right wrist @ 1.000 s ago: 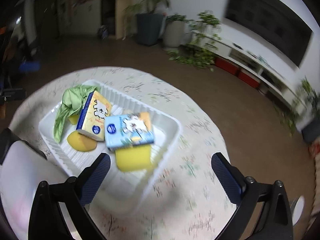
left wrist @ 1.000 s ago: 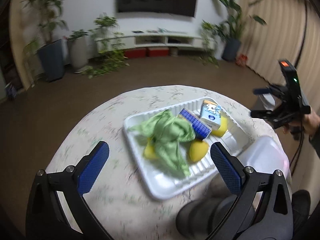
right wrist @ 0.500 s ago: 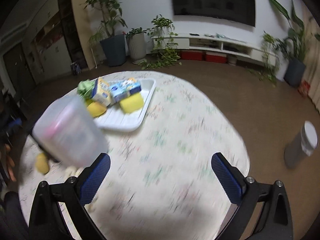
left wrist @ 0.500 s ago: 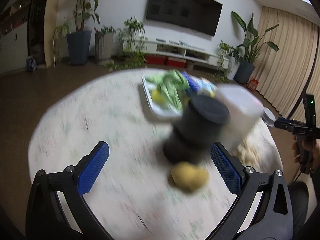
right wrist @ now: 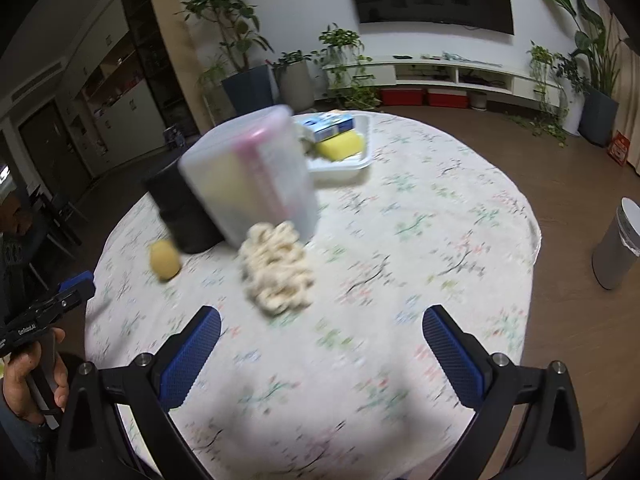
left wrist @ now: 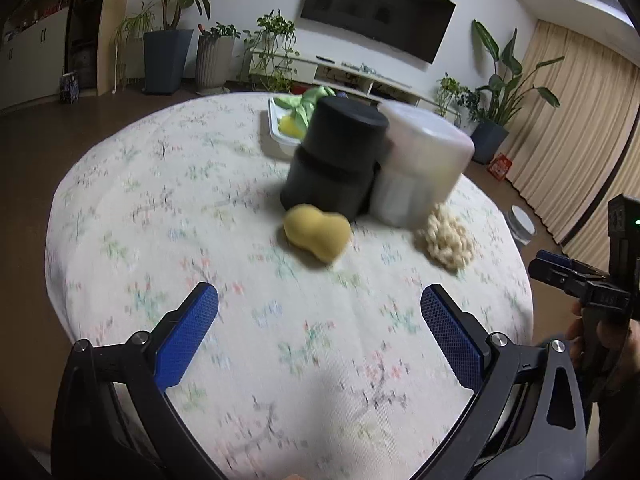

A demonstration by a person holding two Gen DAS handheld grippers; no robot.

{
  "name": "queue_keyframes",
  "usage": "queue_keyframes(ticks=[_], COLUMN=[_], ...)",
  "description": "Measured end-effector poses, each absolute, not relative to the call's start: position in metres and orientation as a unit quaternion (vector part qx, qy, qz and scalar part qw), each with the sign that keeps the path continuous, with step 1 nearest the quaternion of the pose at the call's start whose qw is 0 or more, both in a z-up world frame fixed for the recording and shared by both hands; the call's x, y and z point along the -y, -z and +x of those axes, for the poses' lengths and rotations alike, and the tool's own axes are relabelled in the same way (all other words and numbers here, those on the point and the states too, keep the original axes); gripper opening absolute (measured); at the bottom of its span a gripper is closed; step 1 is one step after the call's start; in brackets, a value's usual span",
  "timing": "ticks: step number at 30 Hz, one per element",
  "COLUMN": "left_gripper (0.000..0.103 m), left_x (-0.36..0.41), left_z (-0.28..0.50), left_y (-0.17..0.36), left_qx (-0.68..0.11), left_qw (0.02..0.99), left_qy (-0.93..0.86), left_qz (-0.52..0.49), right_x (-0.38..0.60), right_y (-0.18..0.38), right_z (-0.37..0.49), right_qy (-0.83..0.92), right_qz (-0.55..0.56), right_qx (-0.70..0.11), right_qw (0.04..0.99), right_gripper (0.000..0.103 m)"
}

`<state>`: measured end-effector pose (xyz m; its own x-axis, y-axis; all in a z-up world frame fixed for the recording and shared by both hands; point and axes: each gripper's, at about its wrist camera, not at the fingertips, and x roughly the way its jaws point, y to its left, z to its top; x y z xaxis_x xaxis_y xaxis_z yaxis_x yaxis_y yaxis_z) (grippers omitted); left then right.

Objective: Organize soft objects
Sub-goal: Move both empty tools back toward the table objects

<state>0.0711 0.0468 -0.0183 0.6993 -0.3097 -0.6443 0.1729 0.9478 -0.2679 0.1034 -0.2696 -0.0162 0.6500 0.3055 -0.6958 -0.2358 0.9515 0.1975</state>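
A yellow peanut-shaped sponge (left wrist: 317, 237) lies on the round floral tablecloth (left wrist: 168, 200), touching the foot of a black cylindrical canister (left wrist: 334, 160). Just beside it to the right, a cream knotted rope ball (left wrist: 446, 242) rests against a frosted plastic container (left wrist: 420, 168). Behind these, near the table's far edge, a white tray (right wrist: 352, 162) holds a green cloth (left wrist: 306, 100), a yellow sponge block (right wrist: 340, 147) and a blue-and-white carton (right wrist: 328, 124). The near half of the cloth lies bare under both tools. The left gripper (left wrist: 318, 336) and right gripper (right wrist: 320, 350) hover with fingers spread wide, holding nothing.
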Motion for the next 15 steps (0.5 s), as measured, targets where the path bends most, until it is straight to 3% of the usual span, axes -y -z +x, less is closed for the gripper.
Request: queue_keyframes(ticks=[5,15], left_gripper=[0.103,0.103], left_x=[-0.043,-0.032], left_z=[0.058,0.039], left_y=[0.034,0.035], left_qx=[-0.412,-0.388], left_qw=[0.897,0.911], left_qy=[0.114,0.098], left_qz=[-0.114,-0.096], right_x=[0.246,0.211], right_y=[0.026,0.041], right_z=[0.077,0.041], right_qy=[-0.169,-0.161], right_qz=[0.042,0.043], right_qx=[-0.394,-0.367], right_qw=[0.903,0.915], right_gripper=[0.103,0.103])
